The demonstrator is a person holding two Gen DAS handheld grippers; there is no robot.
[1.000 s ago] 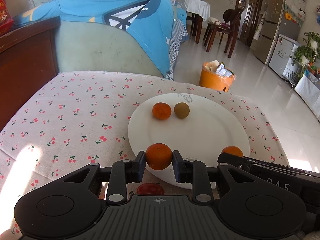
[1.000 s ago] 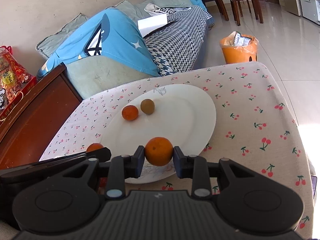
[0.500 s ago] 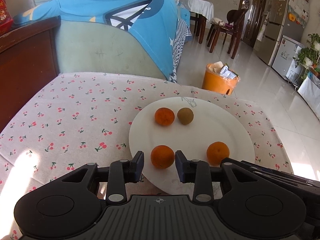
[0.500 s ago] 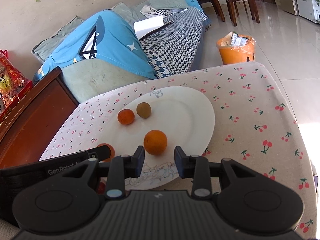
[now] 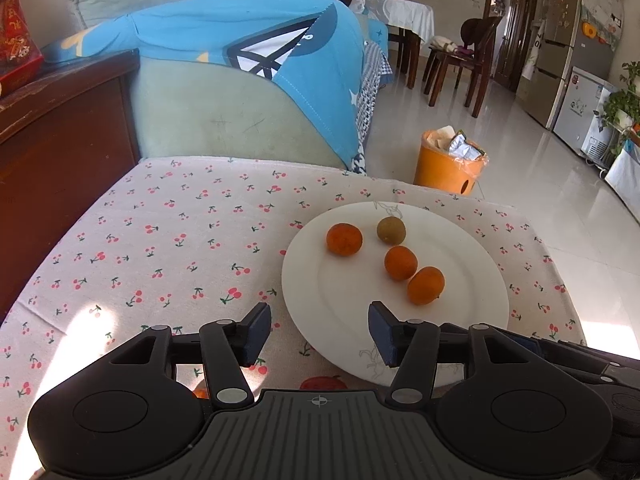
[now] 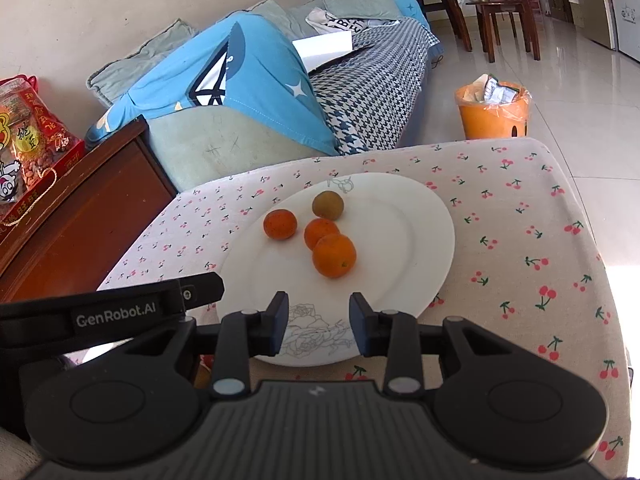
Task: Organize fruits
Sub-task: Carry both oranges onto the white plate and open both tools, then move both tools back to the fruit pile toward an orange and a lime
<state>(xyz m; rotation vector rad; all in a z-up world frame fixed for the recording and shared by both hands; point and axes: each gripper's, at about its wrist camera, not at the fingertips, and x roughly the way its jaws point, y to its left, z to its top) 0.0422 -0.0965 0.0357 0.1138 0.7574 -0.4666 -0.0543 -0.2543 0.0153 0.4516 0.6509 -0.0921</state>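
Observation:
A white plate (image 5: 460, 320) lies on the cherry-print tablecloth (image 5: 160, 248). On it sit three oranges (image 5: 344, 239) (image 5: 401, 263) (image 5: 425, 285) and a brown-green round fruit (image 5: 391, 230); the two nearer oranges touch. My left gripper (image 5: 320, 326) hangs over the plate's near left rim, its jaws opening with nothing between them. My right gripper (image 6: 319, 312) stands open and empty over the plate's (image 6: 420, 240) near rim, short of the closest orange (image 6: 334, 255). A red fruit (image 5: 322, 382) peeks out under the left gripper.
A sofa (image 5: 224, 120) draped with a blue cloth stands behind the table. A dark wooden cabinet (image 5: 60, 128) is on the left. An orange waste bin (image 5: 448, 168) stands on the floor past the table's far edge. The tablecloth left of the plate is bare.
Both grippers let go of their oranges onto the plate and drew back. The two oranges now rest together near the plate's middle. The left jaws have spread wider.

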